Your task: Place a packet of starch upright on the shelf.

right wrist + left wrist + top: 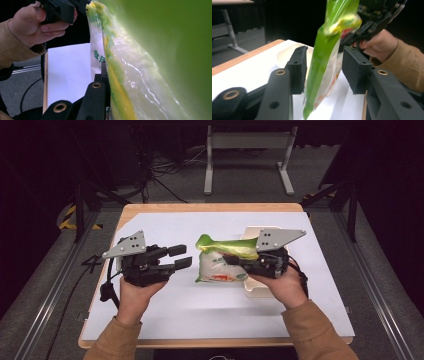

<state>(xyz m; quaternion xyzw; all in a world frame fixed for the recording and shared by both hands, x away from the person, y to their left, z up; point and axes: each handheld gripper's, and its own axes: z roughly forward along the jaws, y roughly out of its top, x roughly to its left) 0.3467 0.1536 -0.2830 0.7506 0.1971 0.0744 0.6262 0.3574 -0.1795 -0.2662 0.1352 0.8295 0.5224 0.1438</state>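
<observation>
One soft, crinkly green-and-white plastic food pouch at table centre, clamped by right gripper from three o'clock; left gripper parted at nine; likely light, slippery, best pinched at sealed edge.

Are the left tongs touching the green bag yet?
Apart. The high view shows the open left tongs short of the green bag, with bare white table cover between them.

White sheet over a wooden tabletop, grey metal stand on floor beyond.
</observation>
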